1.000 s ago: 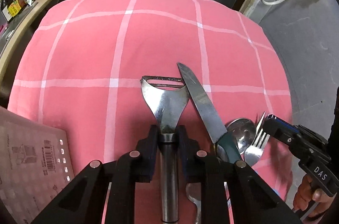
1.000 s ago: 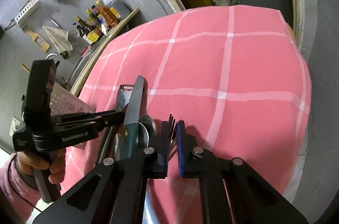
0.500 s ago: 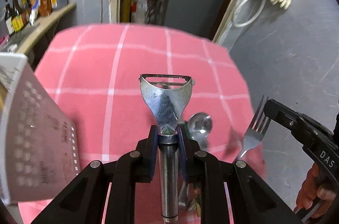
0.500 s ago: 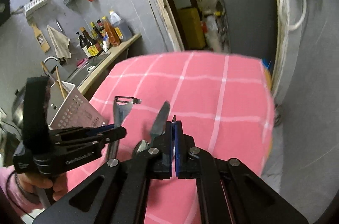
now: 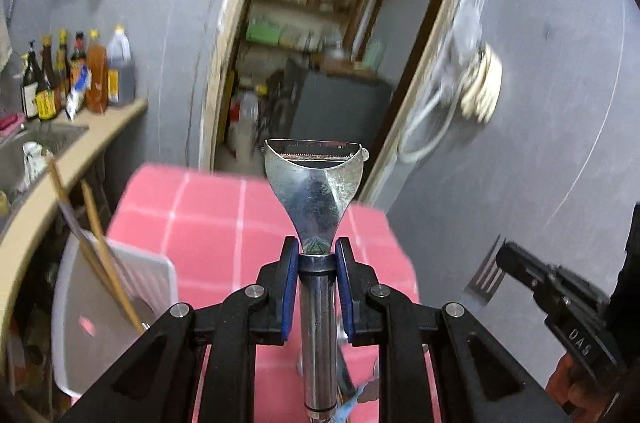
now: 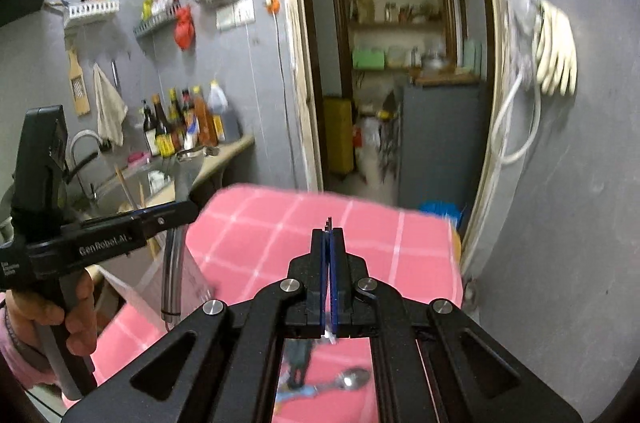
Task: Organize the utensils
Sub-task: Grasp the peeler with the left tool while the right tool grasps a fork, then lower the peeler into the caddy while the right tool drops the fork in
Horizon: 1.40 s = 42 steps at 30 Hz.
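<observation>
Both grippers are up in the air now, well clear of the pink checked tablecloth (image 5: 208, 223) they were working just above a second ago. The left gripper (image 5: 317, 251) pinches a metal peeler (image 5: 316, 183) by the neck of its handle, blade end forward, blue pads tight on both sides. A second ago that peeler lay low over the cloth beside a knife; now it stands out against the grey wall and doorway.

Over on the right, the right gripper (image 6: 329, 235) is pressed together on a fork (image 5: 486, 277), the tines just peeking out past the pad tips in its own view. From the left wrist view the fork hangs in the air at the far right, off the edge of the table. A second ago those jaws stood slightly apart around the fork down on the cloth.

A spoon (image 6: 346, 381) lies on the tablecloth below the right gripper. At the left, a white perforated utensil holder (image 5: 104, 307) with chopsticks (image 5: 100, 247) in it has come into fuller view beside the table. The scene is blurred.
</observation>
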Tool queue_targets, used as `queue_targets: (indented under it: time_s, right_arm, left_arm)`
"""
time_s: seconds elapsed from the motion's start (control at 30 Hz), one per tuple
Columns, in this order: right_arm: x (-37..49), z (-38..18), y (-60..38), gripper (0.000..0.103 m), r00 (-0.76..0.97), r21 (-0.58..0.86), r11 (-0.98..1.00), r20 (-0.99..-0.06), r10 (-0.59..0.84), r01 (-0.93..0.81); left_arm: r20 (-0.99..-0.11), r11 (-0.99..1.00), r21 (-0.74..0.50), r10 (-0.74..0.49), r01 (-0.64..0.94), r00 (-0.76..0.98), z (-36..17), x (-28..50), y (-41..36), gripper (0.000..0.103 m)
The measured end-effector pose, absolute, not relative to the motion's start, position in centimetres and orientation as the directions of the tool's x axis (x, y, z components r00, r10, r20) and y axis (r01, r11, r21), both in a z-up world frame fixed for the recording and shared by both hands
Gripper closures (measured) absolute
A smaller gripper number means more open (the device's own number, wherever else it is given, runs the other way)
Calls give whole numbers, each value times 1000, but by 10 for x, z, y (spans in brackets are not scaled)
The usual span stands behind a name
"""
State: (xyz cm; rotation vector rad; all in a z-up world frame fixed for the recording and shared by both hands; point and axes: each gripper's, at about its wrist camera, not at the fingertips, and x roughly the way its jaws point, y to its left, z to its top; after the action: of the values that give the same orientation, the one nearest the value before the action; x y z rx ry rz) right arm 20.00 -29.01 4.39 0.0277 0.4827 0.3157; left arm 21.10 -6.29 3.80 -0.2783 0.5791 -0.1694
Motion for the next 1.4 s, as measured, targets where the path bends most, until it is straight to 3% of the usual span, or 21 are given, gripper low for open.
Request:
queue_targets:
  time_s: [0.27,0.4,0.6,0.9,1.4]
  right_arm:
    - [191,102,-229,101,887,62,933,-294,357,-355]
    - [190,116,-187,101,889,18,917,-241,390,-398]
    - [184,115,-138,101,881,-65,897,-232,413,-437]
    - [188,85,-103,101,830,-119,852,-332,449,-509]
    - [206,36,-111,100,710,44,821,-478,517,-569]
  left_arm:
    - [-312,926,-371,-198,73,929,75,198,13,86]
    - [-260,910,-411,-178,58,949,70,194,38,86]
    - [-276,899,-438,-128,-6,952,44,190,62,86]
    - [-307,938,-345,-88,-24,948,22,179,55,86]
    - [-418,942,-332,-110,-39,902,-7,166,54,85]
